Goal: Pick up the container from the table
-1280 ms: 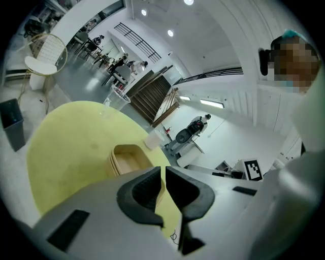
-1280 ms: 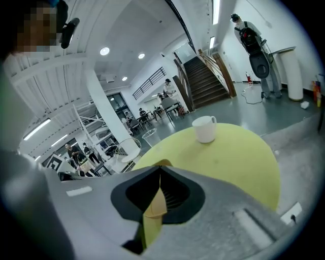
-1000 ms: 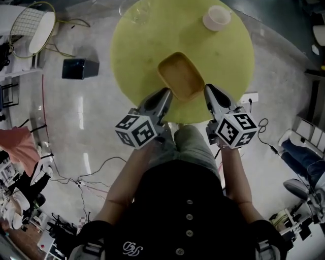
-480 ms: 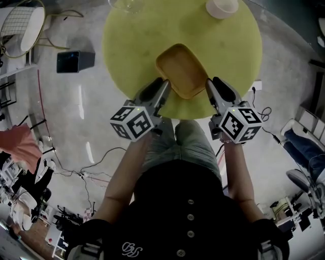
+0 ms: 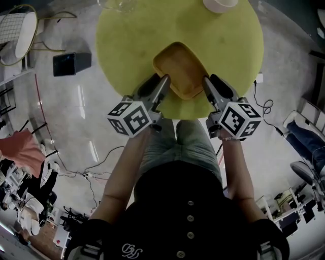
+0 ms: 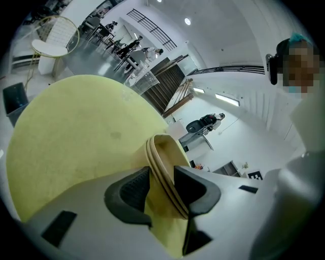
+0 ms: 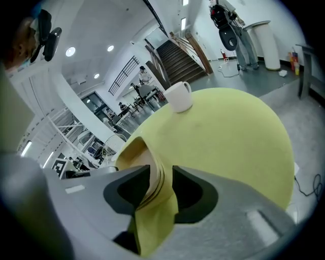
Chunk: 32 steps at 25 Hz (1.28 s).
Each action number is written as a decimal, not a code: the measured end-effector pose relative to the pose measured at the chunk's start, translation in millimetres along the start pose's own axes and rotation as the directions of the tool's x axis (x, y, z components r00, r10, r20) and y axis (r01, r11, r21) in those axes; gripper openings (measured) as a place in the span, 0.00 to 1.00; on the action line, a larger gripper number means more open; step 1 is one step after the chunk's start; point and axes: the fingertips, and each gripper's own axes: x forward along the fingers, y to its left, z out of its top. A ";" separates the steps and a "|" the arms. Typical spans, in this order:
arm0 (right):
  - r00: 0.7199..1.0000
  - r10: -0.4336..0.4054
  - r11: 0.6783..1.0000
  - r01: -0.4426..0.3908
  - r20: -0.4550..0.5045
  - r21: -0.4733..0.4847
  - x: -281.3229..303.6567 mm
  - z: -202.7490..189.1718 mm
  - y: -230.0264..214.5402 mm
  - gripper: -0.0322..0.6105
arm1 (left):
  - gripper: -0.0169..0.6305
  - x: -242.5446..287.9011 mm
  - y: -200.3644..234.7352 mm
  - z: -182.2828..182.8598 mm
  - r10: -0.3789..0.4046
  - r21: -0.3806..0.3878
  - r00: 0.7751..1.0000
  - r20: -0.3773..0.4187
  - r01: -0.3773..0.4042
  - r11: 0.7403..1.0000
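The container (image 5: 182, 68) is a shallow yellow-brown rectangular tray lying on the round yellow table (image 5: 132, 45) near its front edge. My left gripper (image 5: 163, 80) is at the tray's left rim and my right gripper (image 5: 207, 81) at its right rim. In the left gripper view the rim (image 6: 165, 152) stands between the jaws of the left gripper (image 6: 162, 185), with a gap at one pad. In the right gripper view the rim (image 7: 137, 152) likewise sits loosely inside the right gripper (image 7: 161, 185). Both pairs of jaws have just been opening and stand open around the rim.
A white cup (image 5: 219, 4) stands at the table's far right, also in the right gripper view as the cup (image 7: 177, 96). A clear glass (image 5: 117, 4) is at the far left edge. On the floor to the left are a black box (image 5: 71, 63) and a white wire chair (image 5: 18, 30).
Both grippers have sunk a little toward the table top with the container. Their jaws have opened off the container's rim.
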 end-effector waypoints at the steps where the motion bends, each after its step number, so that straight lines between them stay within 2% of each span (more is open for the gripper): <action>1: 1.000 -0.002 1.000 0.002 -0.001 0.004 0.3 -1.5 -1.3 0.25 | 0.24 1.5 -0.5 -0.3 -0.003 -0.005 1.000 -0.001 0.003 1.000; 7: 1.000 0.007 0.999 -0.008 0.006 0.047 4.4 -4.4 -4.1 0.25 | 0.24 7.6 -4.0 1.0 -0.001 -0.032 1.000 0.007 0.001 0.999; 18: 1.000 0.014 0.995 -0.015 0.015 0.100 5.4 -5.4 -5.9 0.23 | 0.24 8.9 -6.0 2.0 -0.041 -0.067 0.998 0.042 0.044 0.997; 28: 1.000 0.018 0.994 -0.020 0.020 0.106 0.2 -4.8 -2.4 0.21 | 0.23 9.5 -10.6 8.7 -0.036 -0.026 0.997 0.068 0.038 0.999; 32: 0.999 0.024 0.994 -0.027 0.032 0.102 -30.2 0.1 19.4 0.21 | 0.23 -14.7 -38.9 11.2 -0.050 -0.012 0.996 0.076 0.051 0.999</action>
